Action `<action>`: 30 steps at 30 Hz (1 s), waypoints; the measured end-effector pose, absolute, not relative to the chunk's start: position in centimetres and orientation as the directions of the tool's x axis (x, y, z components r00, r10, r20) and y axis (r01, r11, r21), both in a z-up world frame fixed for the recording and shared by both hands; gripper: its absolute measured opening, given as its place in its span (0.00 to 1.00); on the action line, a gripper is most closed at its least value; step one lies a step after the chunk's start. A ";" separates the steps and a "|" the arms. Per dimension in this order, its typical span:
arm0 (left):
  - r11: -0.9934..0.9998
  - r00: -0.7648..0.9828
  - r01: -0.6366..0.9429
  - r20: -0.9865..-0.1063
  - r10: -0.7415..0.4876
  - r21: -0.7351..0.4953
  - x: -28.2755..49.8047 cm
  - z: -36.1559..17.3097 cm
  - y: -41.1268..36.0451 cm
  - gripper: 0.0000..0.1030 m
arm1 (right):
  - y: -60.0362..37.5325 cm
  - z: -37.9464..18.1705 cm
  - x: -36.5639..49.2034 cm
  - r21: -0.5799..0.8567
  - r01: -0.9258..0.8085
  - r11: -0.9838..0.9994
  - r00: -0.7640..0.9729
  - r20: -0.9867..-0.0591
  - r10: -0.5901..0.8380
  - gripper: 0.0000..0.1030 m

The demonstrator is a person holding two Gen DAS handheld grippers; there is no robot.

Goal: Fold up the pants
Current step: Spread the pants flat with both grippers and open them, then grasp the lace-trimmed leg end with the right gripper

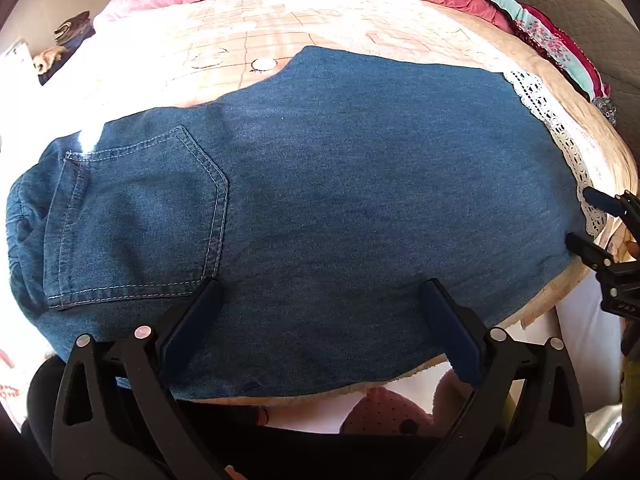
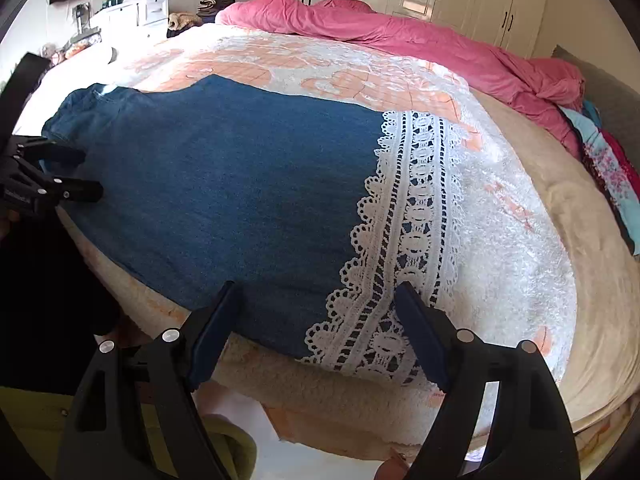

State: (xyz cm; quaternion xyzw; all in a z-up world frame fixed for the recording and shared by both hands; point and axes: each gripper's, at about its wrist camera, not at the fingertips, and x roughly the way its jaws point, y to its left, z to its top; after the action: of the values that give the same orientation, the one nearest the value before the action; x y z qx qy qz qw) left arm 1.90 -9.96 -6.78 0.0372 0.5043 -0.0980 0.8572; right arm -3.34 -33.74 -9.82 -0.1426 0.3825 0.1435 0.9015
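Observation:
Blue denim pants (image 1: pixel 340 180) (image 2: pixel 220 180) lie flat across the bed, folded lengthwise. A back pocket (image 1: pixel 140 216) faces up at the waist end on the left, and a white lace hem (image 2: pixel 416 216) (image 1: pixel 536 100) finishes the right end. My left gripper (image 1: pixel 320 286) (image 2: pixel 91 174) is open just above the near edge of the pants beside the pocket, with nothing between its fingers. My right gripper (image 2: pixel 318 286) (image 1: pixel 580 216) is open over the near corner at the lace hem, one finger over denim and one over lace, gripping nothing.
The pants rest on a peach and white fleece blanket (image 2: pixel 500 240). A crumpled pink duvet (image 2: pixel 400 36) lies along the far side and patterned clothes (image 2: pixel 612 184) are piled at the right. The bed's near edge drops off just below both grippers, where a pink plush toy (image 1: pixel 384 412) sits.

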 end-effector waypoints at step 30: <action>0.951 0.569 0.302 -0.790 -0.230 -0.059 0.4 -1.2 -13.4 0.91 | -40.5 -5.1 -4.9 0.059 -0.226 0.972 0.703 -0.681 0.205 0.88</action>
State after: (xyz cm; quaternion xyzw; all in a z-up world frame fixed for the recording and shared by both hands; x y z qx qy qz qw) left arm 0.45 -13.39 -1.17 0.0412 0.4395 -0.1503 0.8846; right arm -4.89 -40.47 -5.08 -0.0146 0.3673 0.1168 0.9226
